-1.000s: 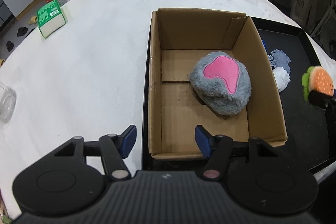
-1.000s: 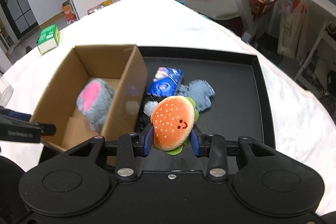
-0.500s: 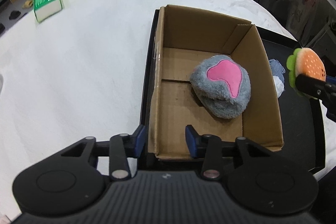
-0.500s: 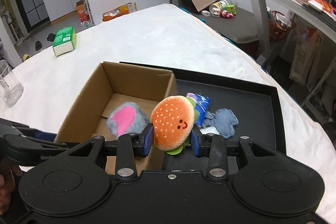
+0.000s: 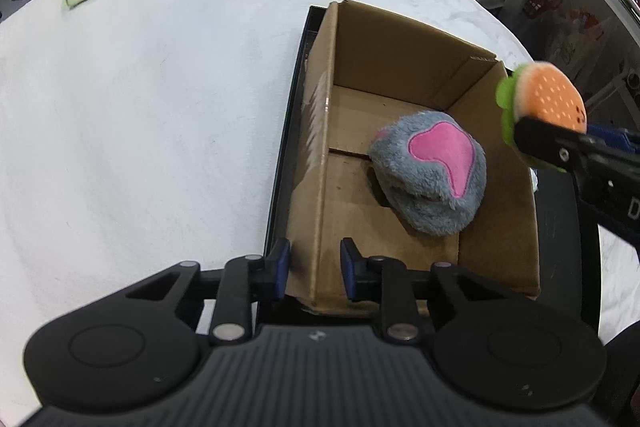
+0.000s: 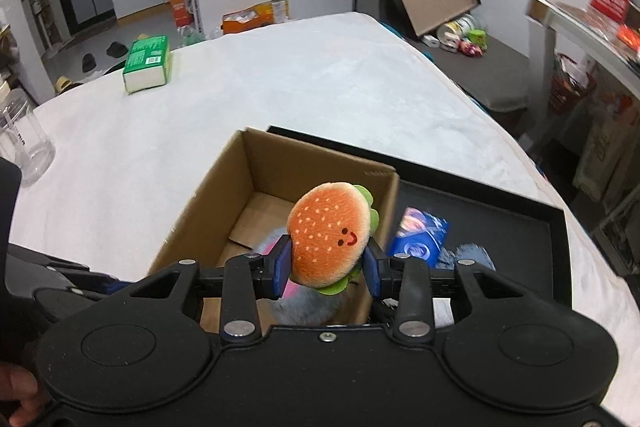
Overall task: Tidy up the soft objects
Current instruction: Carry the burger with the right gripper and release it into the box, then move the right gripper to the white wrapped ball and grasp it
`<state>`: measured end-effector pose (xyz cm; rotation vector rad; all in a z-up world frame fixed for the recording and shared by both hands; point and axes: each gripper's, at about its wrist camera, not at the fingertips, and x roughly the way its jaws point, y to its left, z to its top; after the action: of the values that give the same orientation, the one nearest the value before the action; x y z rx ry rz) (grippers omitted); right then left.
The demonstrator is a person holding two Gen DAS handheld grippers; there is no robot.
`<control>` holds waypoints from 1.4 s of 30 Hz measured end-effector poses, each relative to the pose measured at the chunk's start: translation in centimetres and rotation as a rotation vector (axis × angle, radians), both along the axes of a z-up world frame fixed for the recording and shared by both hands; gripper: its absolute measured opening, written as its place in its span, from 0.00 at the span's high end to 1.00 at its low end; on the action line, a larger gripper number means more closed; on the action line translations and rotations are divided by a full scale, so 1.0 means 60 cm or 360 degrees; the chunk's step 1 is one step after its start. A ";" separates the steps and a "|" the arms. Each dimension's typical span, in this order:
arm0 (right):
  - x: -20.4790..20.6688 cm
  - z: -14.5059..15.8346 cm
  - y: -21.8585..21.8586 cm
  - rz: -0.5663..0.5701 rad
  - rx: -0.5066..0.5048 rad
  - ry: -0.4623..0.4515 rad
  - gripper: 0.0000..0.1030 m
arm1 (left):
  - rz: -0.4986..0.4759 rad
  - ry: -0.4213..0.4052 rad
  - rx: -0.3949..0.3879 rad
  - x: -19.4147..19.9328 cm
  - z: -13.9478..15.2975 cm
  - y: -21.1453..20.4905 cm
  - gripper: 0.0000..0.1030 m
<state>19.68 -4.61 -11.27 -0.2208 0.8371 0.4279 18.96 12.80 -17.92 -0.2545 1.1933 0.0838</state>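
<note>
My right gripper (image 6: 326, 263) is shut on a plush hamburger (image 6: 330, 233) and holds it above the right wall of an open cardboard box (image 6: 224, 183); the hamburger also shows in the left wrist view (image 5: 542, 103). A grey plush with a pink patch (image 5: 430, 171) lies inside the box (image 5: 320, 147). My left gripper (image 5: 312, 269) straddles the box's near left wall, one finger outside and one inside, its blue pads close to the cardboard. The box sits in a black tray (image 6: 520, 227).
A blue packet (image 6: 420, 237) and a grey fluffy item (image 6: 472, 255) lie in the tray right of the box. A green and white carton (image 6: 148, 63) and a clear glass jar (image 6: 22, 143) stand on the white table (image 5: 160, 87).
My right gripper has lifted the hamburger up and left, from over the tray to over the box's right wall. My left gripper has narrowed around the box's near left wall.
</note>
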 end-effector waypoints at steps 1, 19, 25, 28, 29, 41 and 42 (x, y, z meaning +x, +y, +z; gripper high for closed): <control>0.002 0.002 0.007 0.0011 -0.0006 -0.0008 0.64 | 0.0006 -0.0001 -0.0007 0.000 -0.001 0.003 0.81; 0.003 0.034 0.085 0.0219 -0.0057 -0.0226 0.24 | 0.0037 -0.0006 -0.0059 -0.005 -0.007 0.022 0.86; 0.010 0.021 0.059 0.0146 -0.0049 -0.0154 0.24 | 0.0039 -0.0016 -0.0058 -0.009 -0.004 0.025 0.86; 0.005 0.009 0.042 0.0111 -0.0053 -0.0127 0.24 | 0.0036 -0.0017 -0.0049 -0.010 -0.002 0.023 0.86; 0.003 0.004 0.036 0.0097 -0.0052 -0.0117 0.24 | 0.0036 -0.0018 -0.0047 -0.010 -0.002 0.022 0.86; -0.011 -0.026 -0.054 -0.0051 0.0014 -0.0071 0.24 | 0.0017 -0.0013 0.0044 -0.006 0.006 0.000 0.85; -0.011 -0.028 -0.059 -0.0058 0.0019 -0.0069 0.24 | 0.0010 -0.0017 0.0059 -0.006 0.008 -0.004 0.85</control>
<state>19.02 -8.14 -12.96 -0.2025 0.7947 0.3925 18.63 12.58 -17.46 -0.2259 1.1792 0.1101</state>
